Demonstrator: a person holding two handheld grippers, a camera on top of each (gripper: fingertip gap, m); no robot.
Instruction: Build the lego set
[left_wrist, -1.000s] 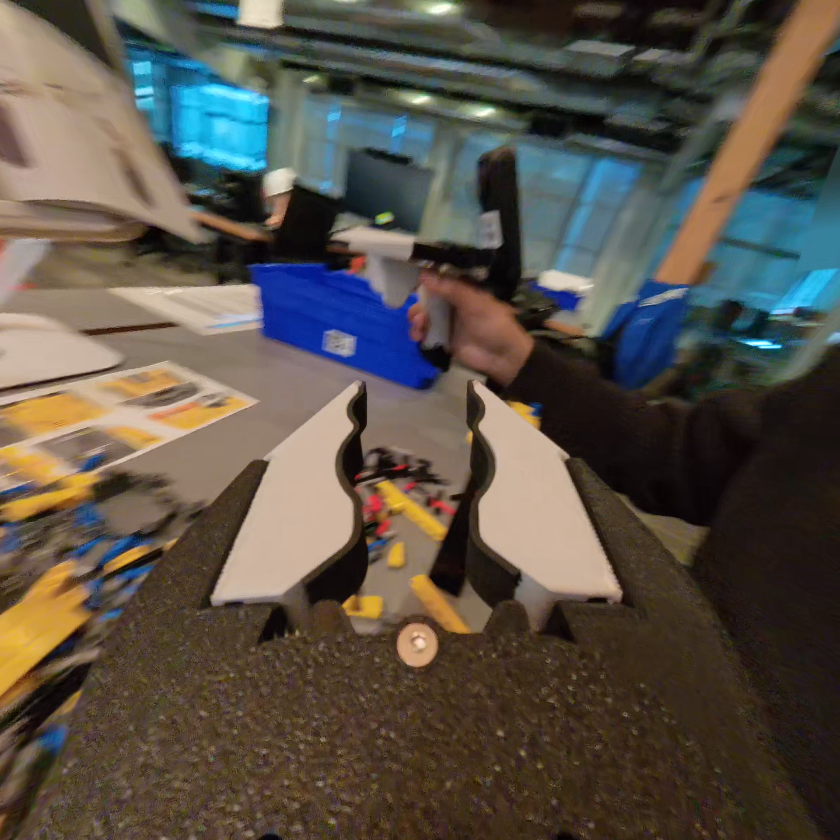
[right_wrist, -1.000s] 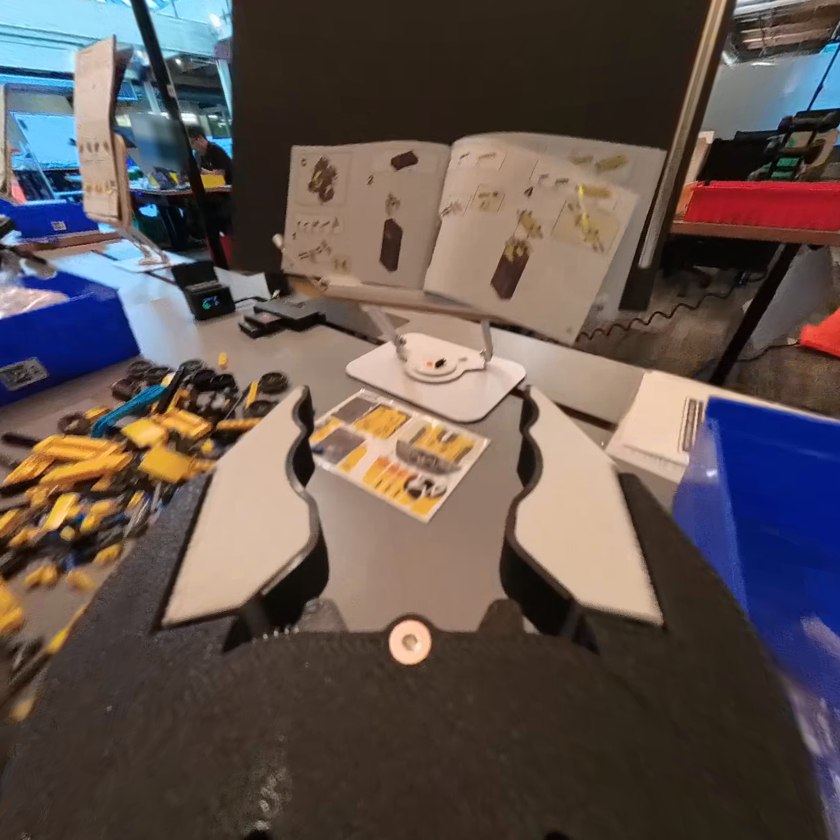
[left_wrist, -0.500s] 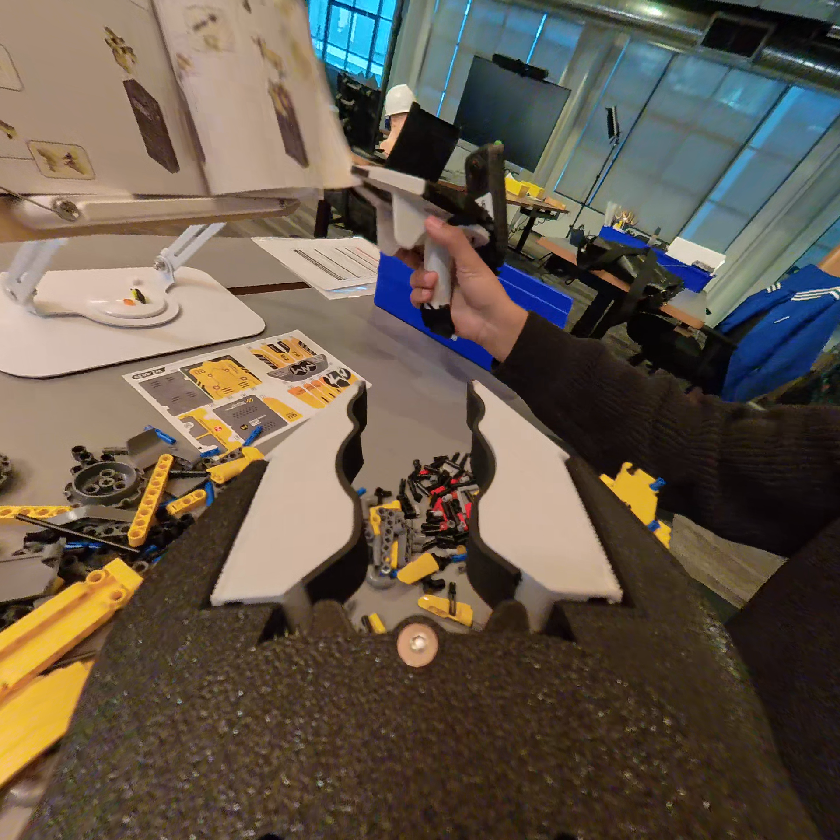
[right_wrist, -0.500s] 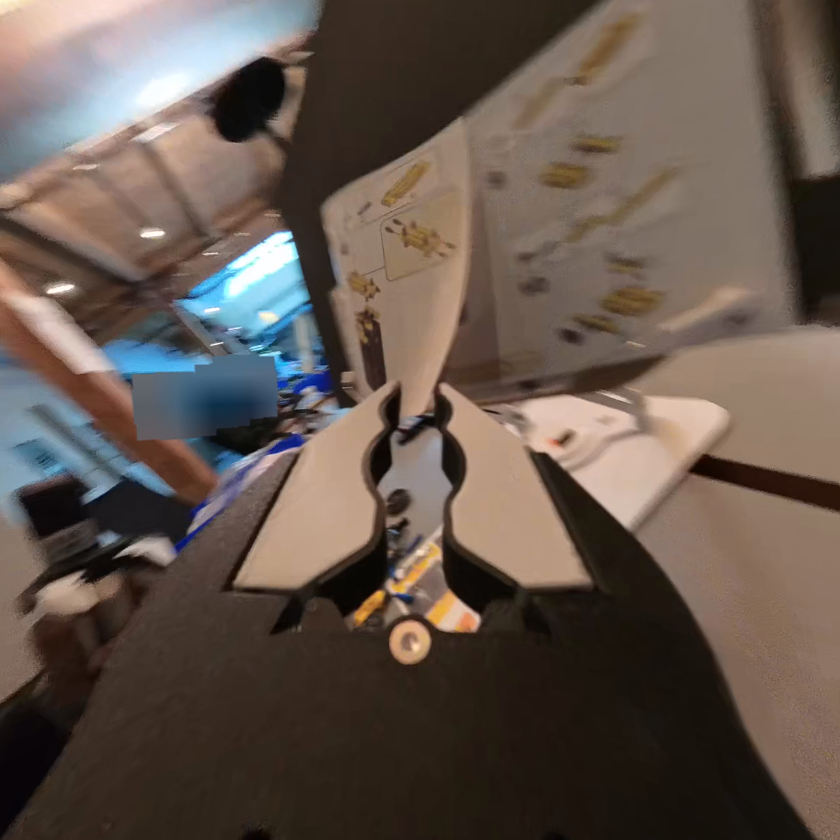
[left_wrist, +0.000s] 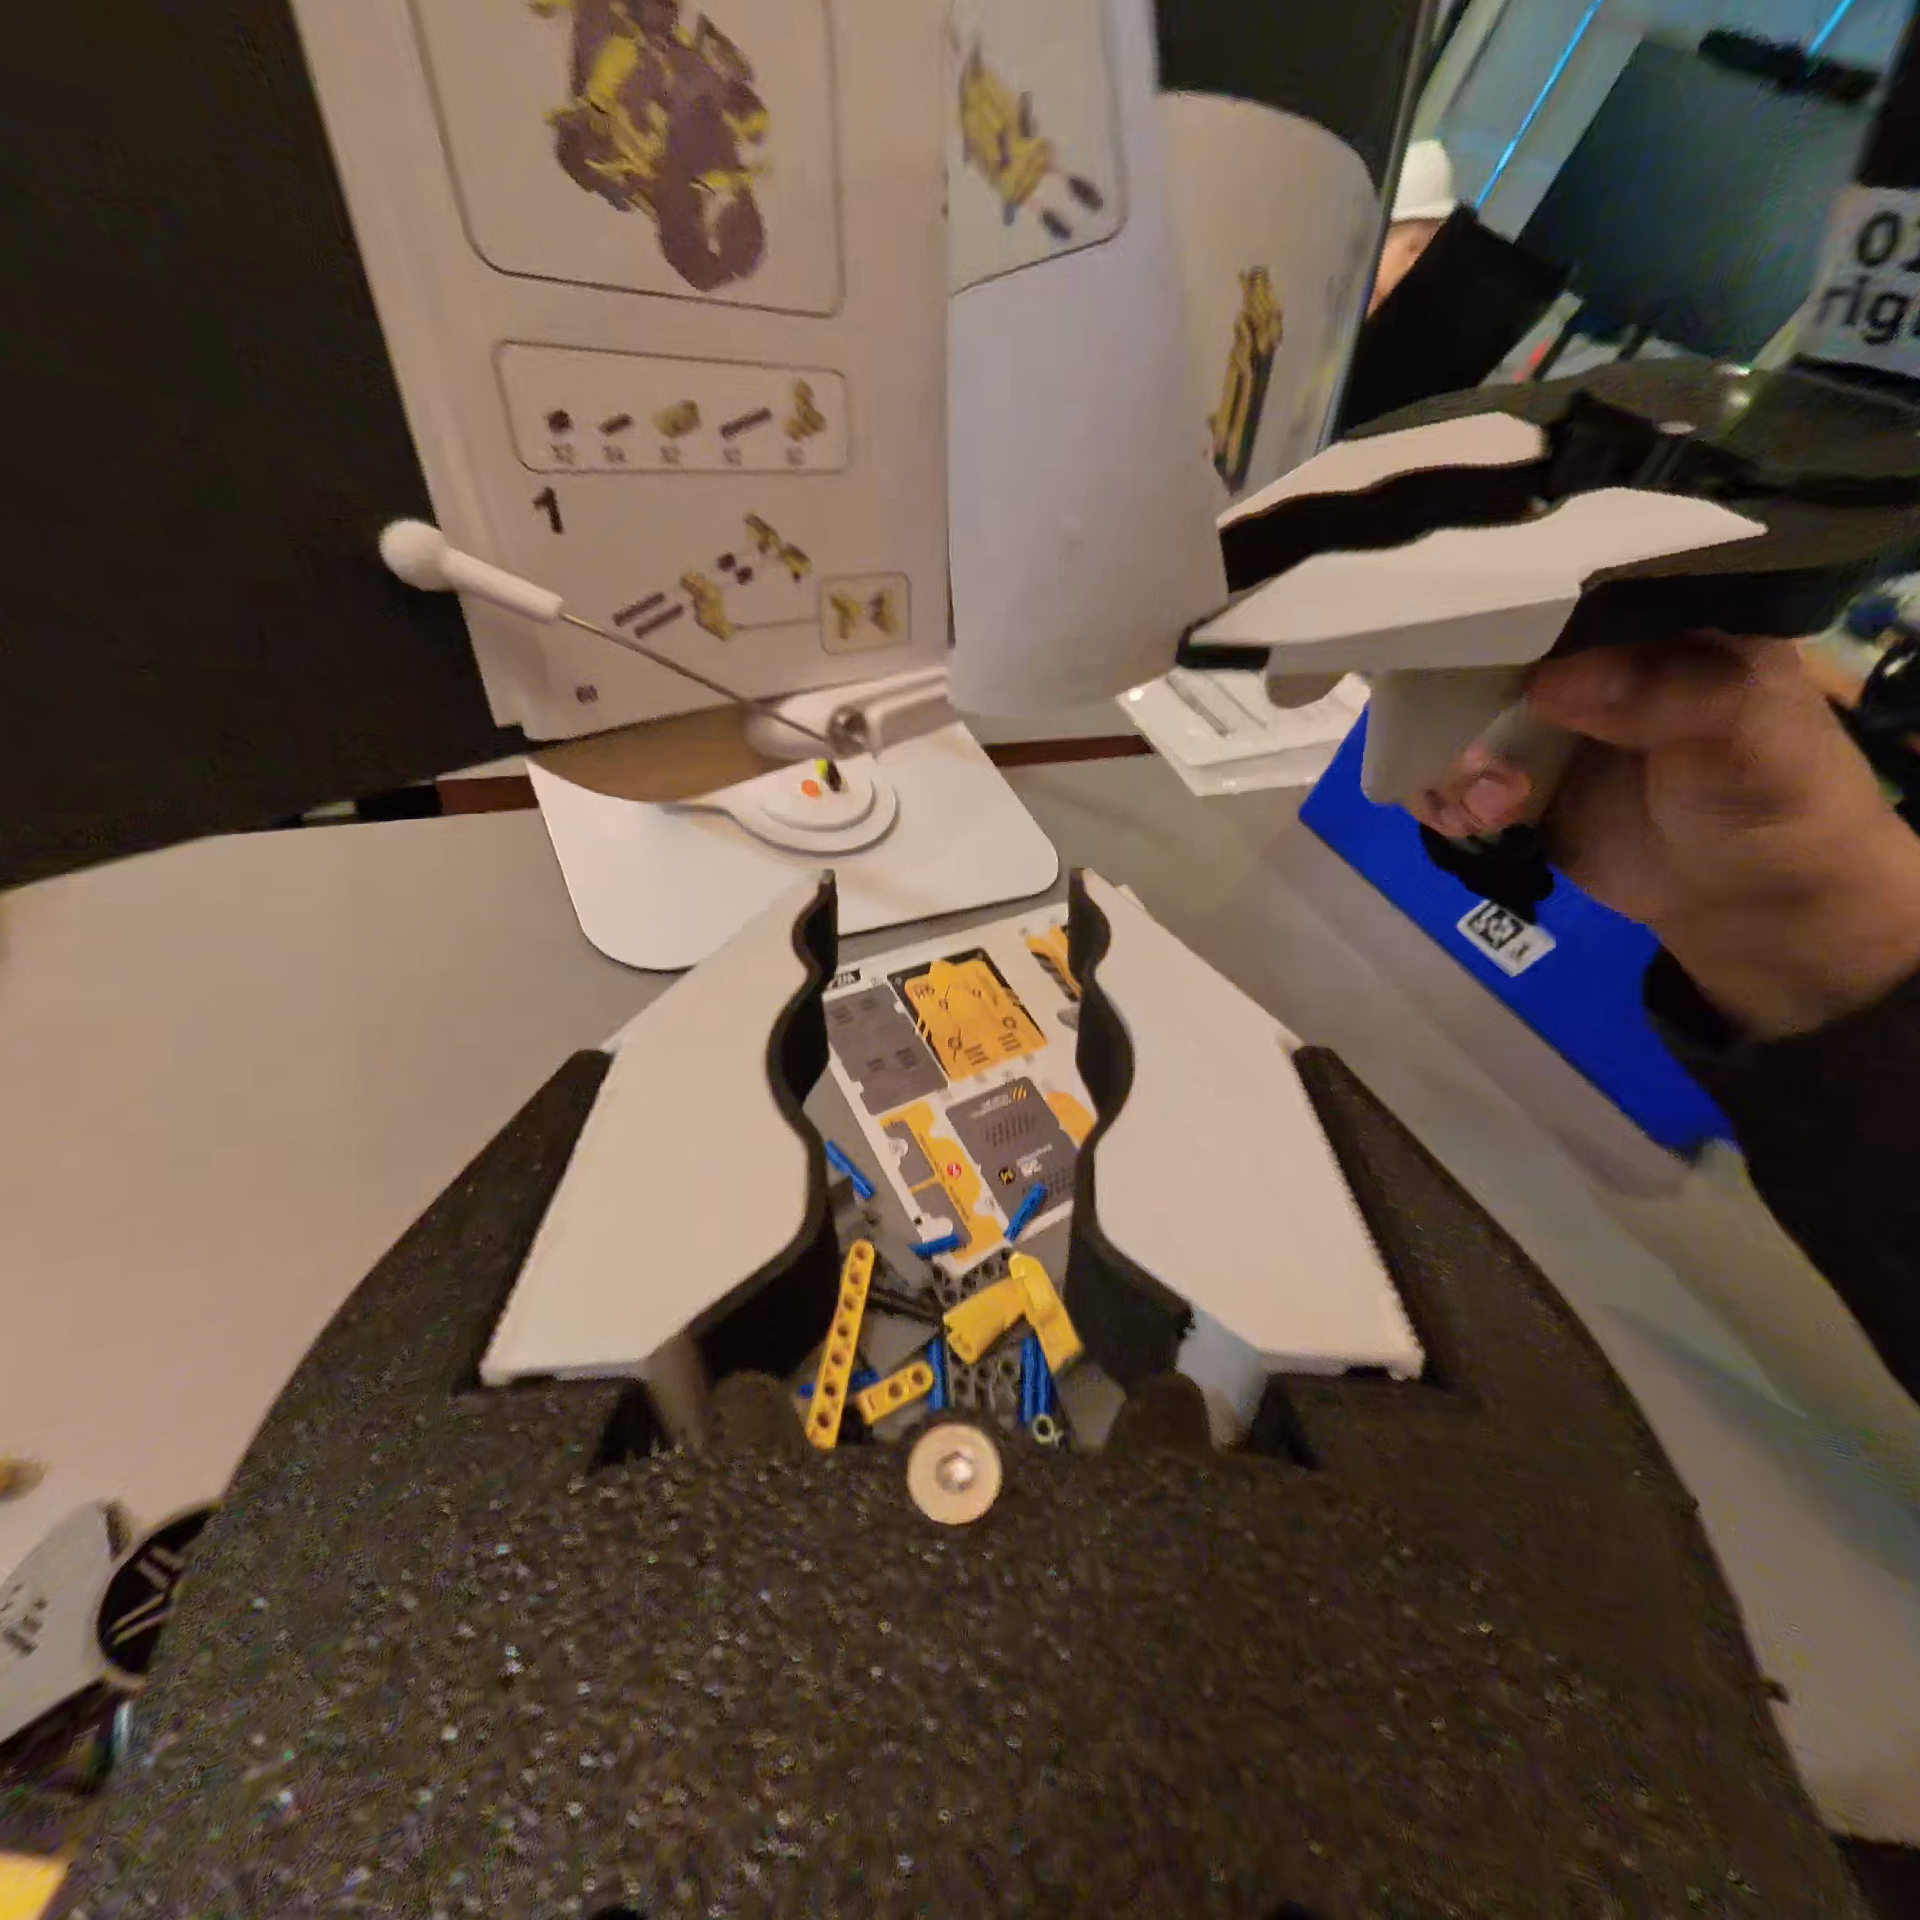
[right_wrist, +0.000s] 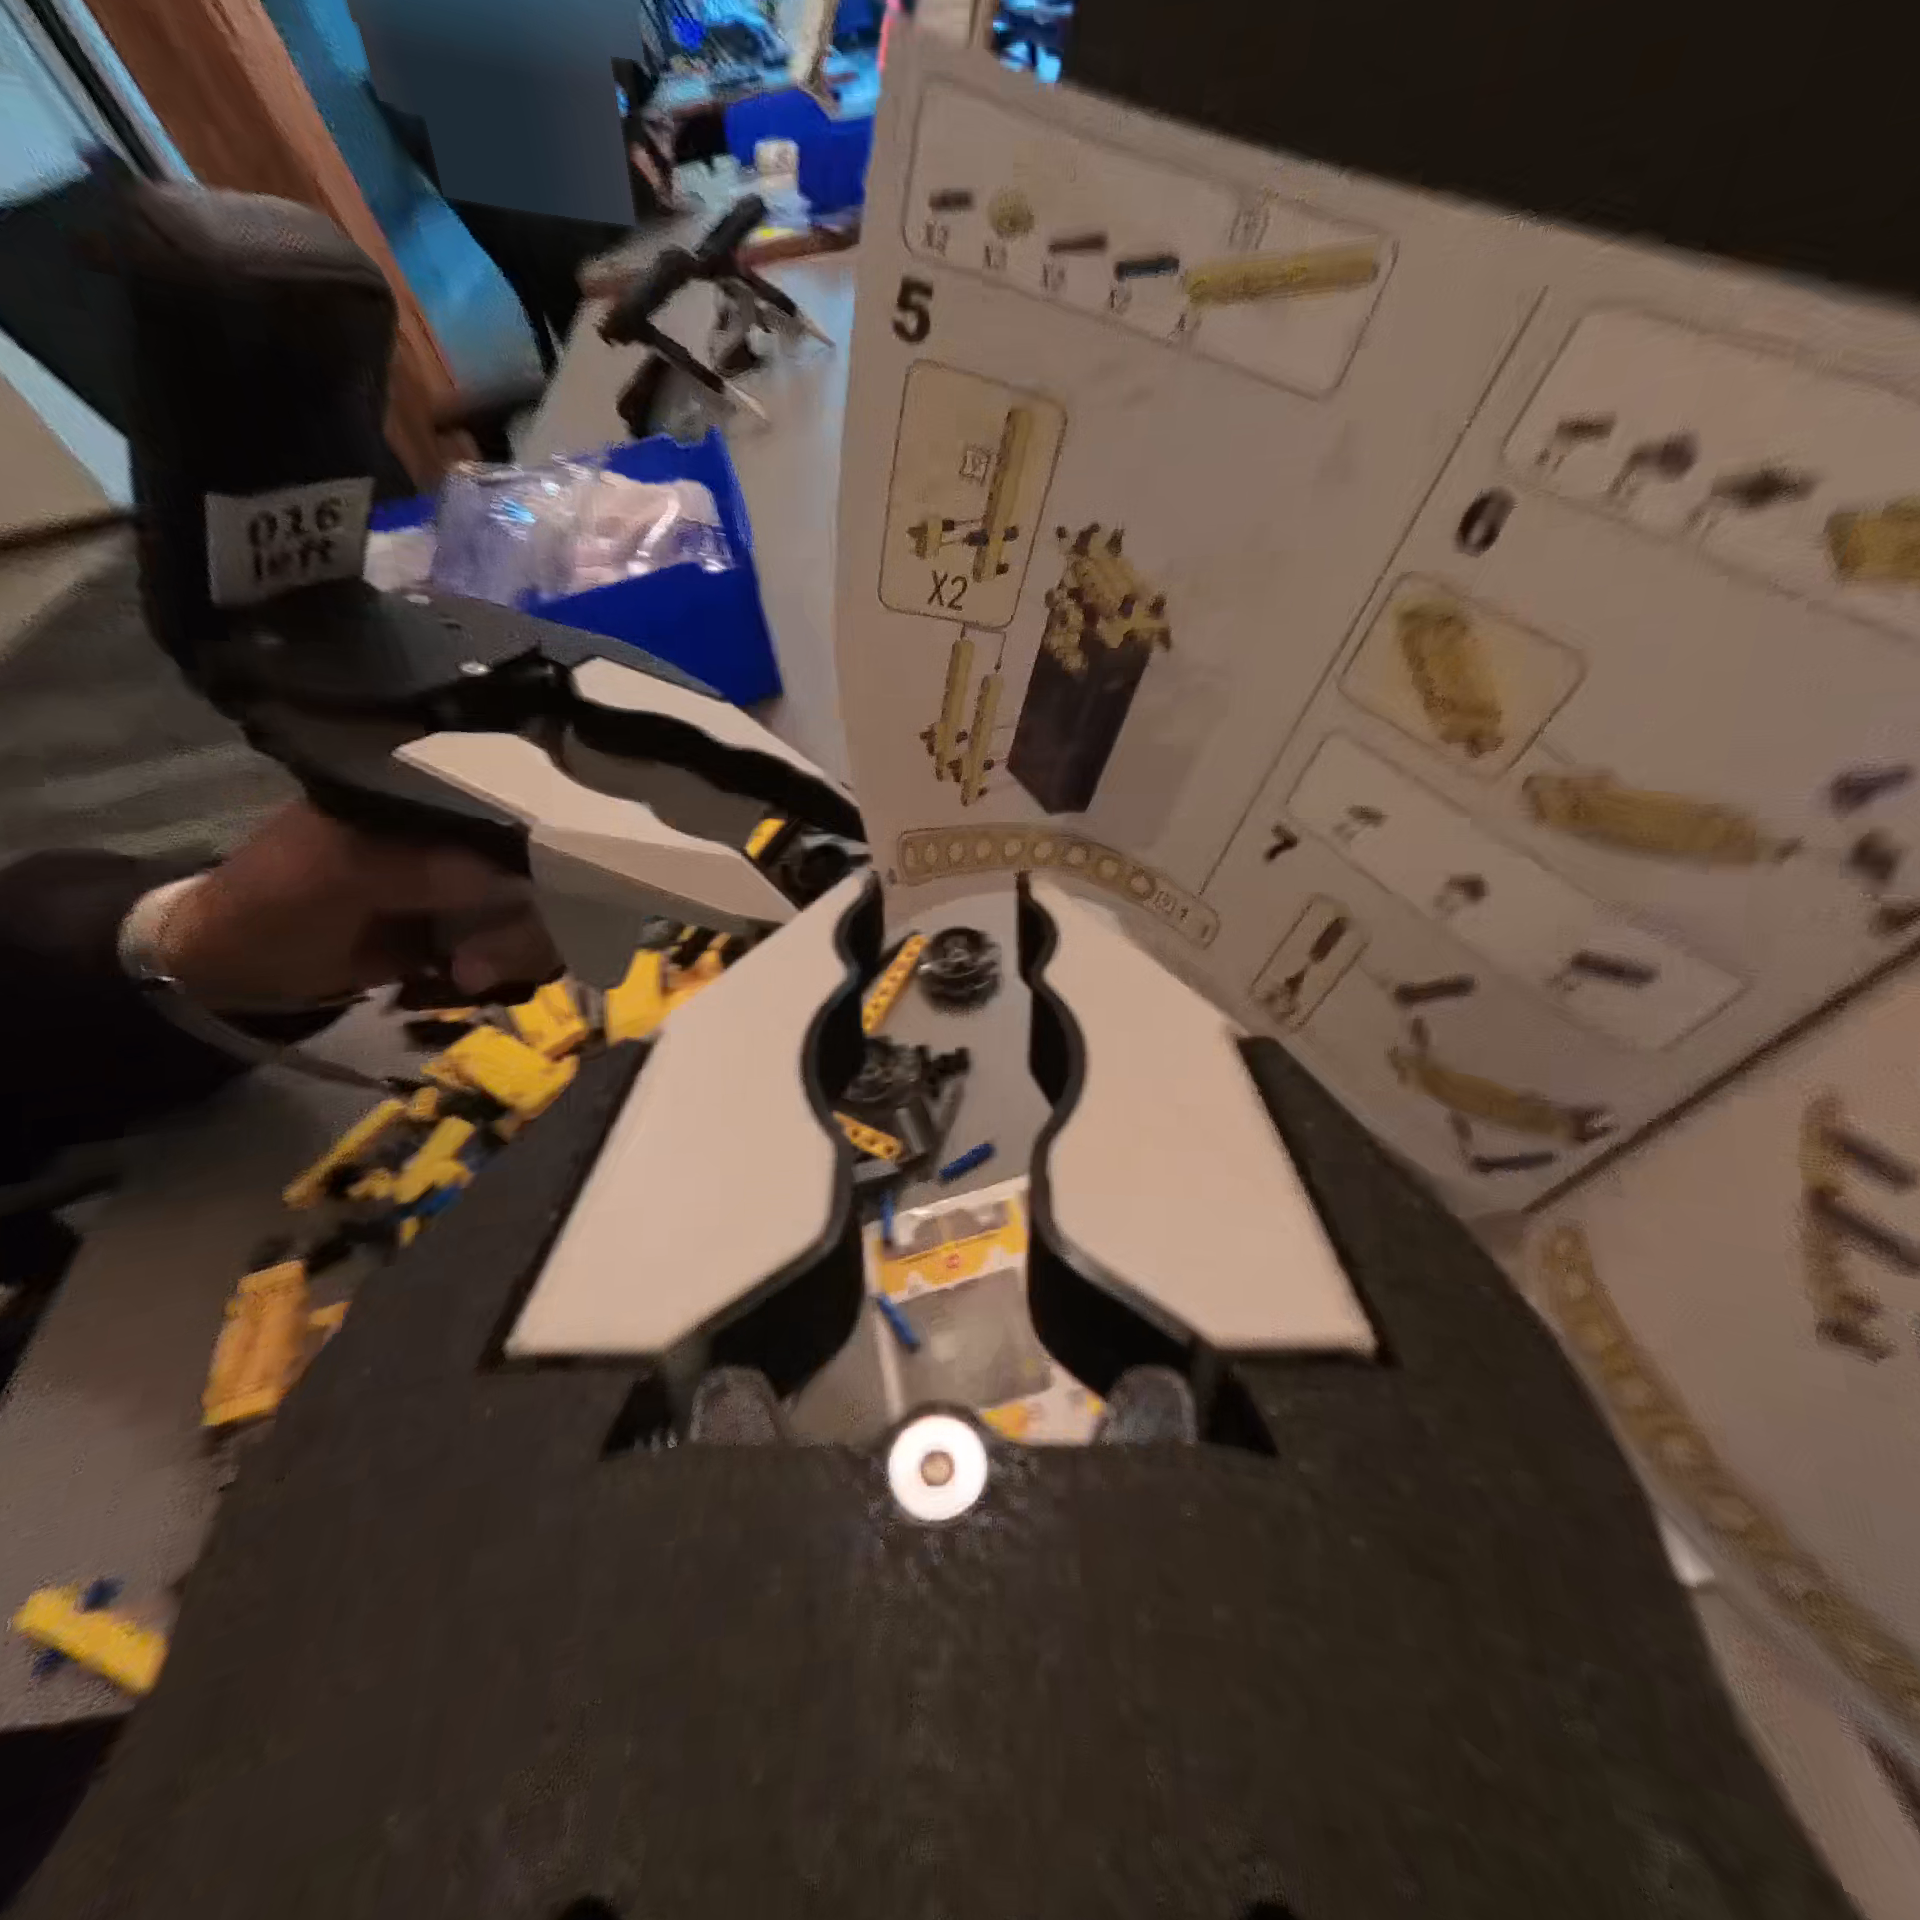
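An open instruction booklet (left_wrist: 675, 416) stands on a white stand (left_wrist: 935, 873) at the back of the grey table. One page (left_wrist: 1081, 416) curls up from it. My right gripper (left_wrist: 1205, 587), held by a hand, has its fingertips at that page's lower edge. In its own view (right_wrist: 951, 899) the jaws are open by a narrow gap, and the page corner touches the left fingertip. My left gripper (left_wrist: 953, 904) is open and empty, low over a sticker sheet (left_wrist: 956, 1049) and loose yellow, black and blue bricks (left_wrist: 935, 1340). It also shows in the right wrist view (right_wrist: 821, 862).
A blue bin (left_wrist: 1455, 904) stands on the right of the table, and another blue bin (right_wrist: 675, 623) with clear bags stands beyond the left gripper. More bricks (right_wrist: 468, 1091) and a black wheel (right_wrist: 961, 966) lie on the table. A white-tipped page-holder arm (left_wrist: 468, 582) crosses the booklet.
My right gripper swung from facing the booklet, narrowed its jaws and reached the page's edge. The page now curls up. My left gripper turned from the brick pile toward the booklet.
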